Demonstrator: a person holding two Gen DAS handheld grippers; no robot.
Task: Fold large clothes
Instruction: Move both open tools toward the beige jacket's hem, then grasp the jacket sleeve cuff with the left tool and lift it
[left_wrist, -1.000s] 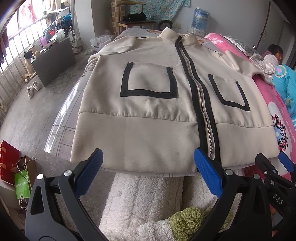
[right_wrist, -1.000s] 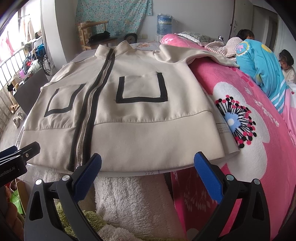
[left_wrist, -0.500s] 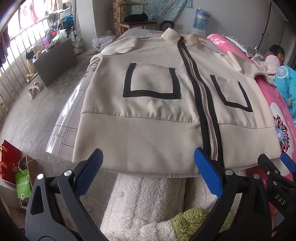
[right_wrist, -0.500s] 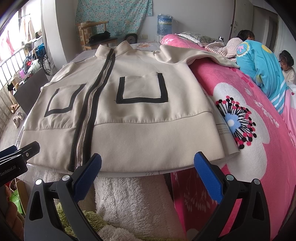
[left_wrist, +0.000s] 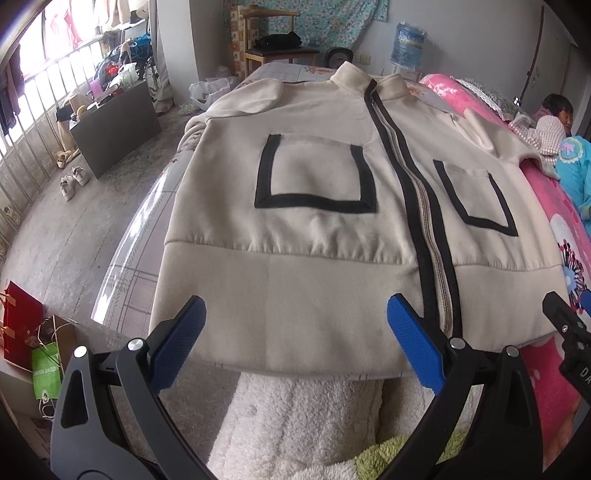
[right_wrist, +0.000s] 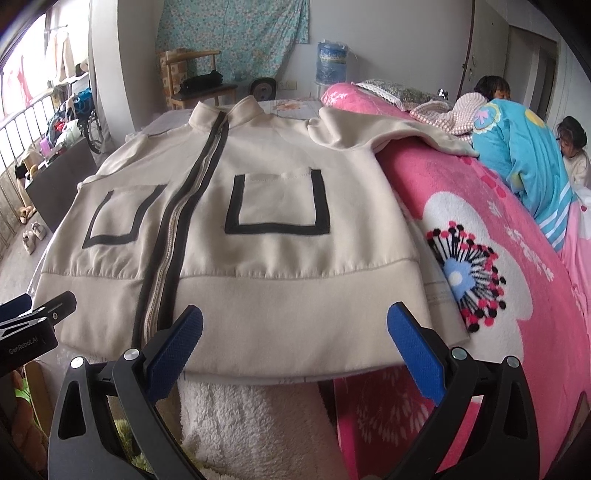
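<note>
Across the bed (right_wrist: 517, 295) lies the cream jacket (left_wrist: 332, 229), front up and zipped; the left gripper (left_wrist: 295, 332) and right gripper (right_wrist: 295, 332) hover at its hem, both spread wide, holding nothing.

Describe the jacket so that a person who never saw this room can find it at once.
Find the bed with the pink flowered blanket. Beside that blanket, the cream jacket lies flat, front up, collar toward the far wall. Its black-edged zipper and two black-outlined pockets set it apart.
</note>
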